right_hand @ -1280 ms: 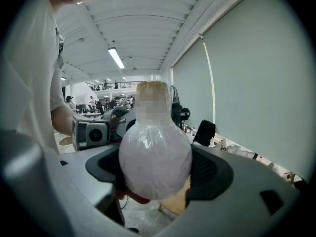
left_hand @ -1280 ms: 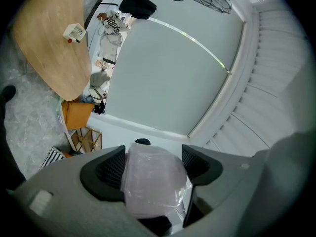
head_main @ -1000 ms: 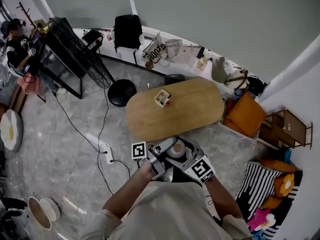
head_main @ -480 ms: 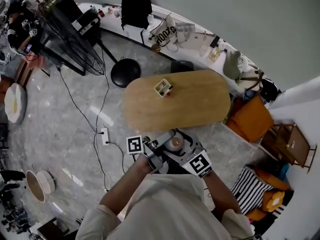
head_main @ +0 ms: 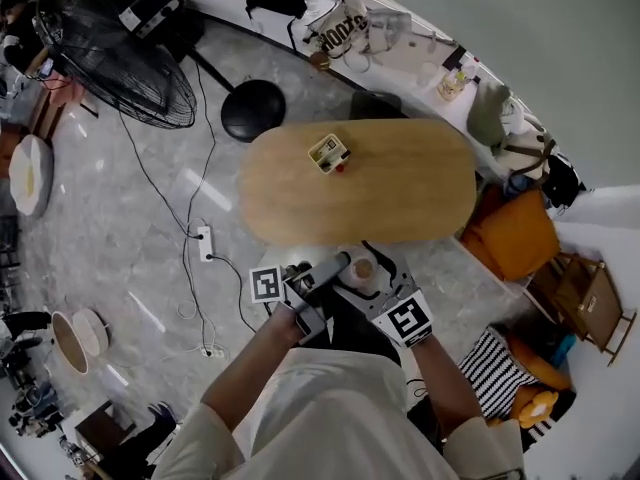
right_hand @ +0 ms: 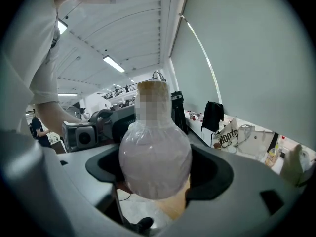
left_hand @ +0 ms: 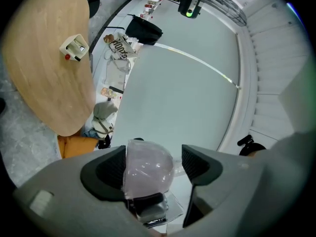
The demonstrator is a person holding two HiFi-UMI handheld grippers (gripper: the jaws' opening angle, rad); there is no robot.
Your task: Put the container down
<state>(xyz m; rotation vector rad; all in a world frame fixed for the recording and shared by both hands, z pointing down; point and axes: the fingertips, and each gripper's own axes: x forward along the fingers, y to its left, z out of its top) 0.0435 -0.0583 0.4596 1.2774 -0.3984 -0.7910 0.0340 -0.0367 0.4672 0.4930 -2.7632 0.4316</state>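
Note:
The container (head_main: 362,268) is a round clear bottle with a tan cap, held in the air just off the near edge of the oval wooden table (head_main: 400,198). My right gripper (head_main: 377,276) is shut on it; in the right gripper view the bulb (right_hand: 155,154) fills the space between both jaws of the right gripper (right_hand: 155,174). My left gripper (head_main: 333,268) comes at it from the left. In the left gripper view the container (left_hand: 147,169) rests against one pad (left_hand: 111,169) with a gap on the other side, so the left gripper (left_hand: 153,164) stands open.
A small cream box (head_main: 327,152) with a red bit beside it sits on the table's far left part. A black stool (head_main: 252,109), a floor fan (head_main: 110,58) and a power strip (head_main: 206,243) with cables lie to the left. An orange cushion (head_main: 515,238) is at the right.
The head view has swung, so the table now sits lower and more central. Both grippers stay together at the table's near edge with the container between them.

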